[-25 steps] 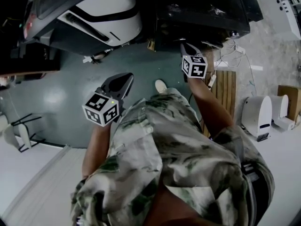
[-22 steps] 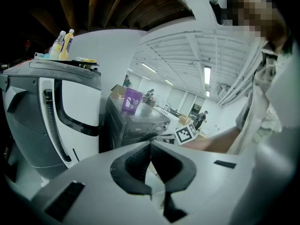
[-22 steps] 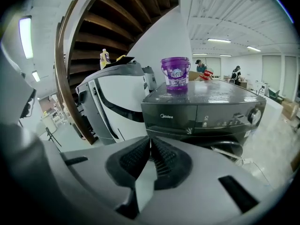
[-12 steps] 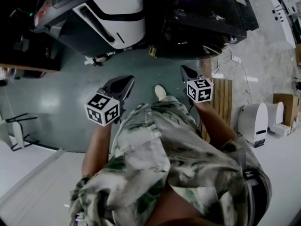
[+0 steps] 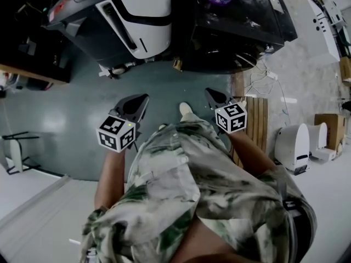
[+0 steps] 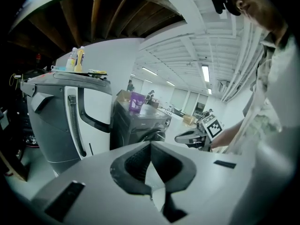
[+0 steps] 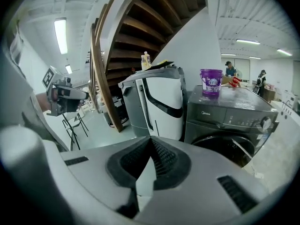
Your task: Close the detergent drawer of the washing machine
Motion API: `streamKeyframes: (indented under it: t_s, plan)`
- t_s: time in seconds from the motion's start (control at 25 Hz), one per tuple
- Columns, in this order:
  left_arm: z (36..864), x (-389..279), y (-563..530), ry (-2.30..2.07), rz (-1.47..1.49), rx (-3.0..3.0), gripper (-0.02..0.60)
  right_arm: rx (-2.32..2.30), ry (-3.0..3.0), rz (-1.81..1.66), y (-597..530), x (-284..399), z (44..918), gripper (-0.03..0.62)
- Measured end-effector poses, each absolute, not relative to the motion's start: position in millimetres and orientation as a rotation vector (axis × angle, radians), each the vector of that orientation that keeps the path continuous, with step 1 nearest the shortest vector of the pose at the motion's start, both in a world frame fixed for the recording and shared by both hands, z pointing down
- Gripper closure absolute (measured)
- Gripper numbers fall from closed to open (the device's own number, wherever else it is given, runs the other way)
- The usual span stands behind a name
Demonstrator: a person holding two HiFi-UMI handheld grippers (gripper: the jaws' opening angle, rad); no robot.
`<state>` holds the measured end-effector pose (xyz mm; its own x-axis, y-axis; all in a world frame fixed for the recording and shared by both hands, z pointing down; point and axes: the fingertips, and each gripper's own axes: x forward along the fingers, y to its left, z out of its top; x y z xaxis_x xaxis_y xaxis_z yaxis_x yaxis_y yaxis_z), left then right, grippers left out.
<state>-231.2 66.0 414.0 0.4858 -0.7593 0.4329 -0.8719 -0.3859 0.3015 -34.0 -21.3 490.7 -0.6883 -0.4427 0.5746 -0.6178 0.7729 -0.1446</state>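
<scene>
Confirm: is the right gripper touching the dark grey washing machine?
Apart. The head view shows green floor between the right gripper and the dark grey washing machine.

Hand-held gripper [image 7: 150,138] closed, washing machine [image 7: 229,118] ahead

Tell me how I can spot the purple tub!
Look for the wooden stairs; two machines stand beside them. In the right gripper view the dark washer is the one on the right, and the purple tub sits on its top. It is the only purple thing there; the white machine next door carries bottles instead.
</scene>
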Motion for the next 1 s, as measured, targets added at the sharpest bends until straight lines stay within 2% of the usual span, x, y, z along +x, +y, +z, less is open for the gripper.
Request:
streamKeyframes:
  t_s: [1.0]
  plan:
    - [432, -238, 137, -1.334, 0.273, 2.222, 0.558, 0.771, -2.485, 0.396, 46, -44, 470, 0.572]
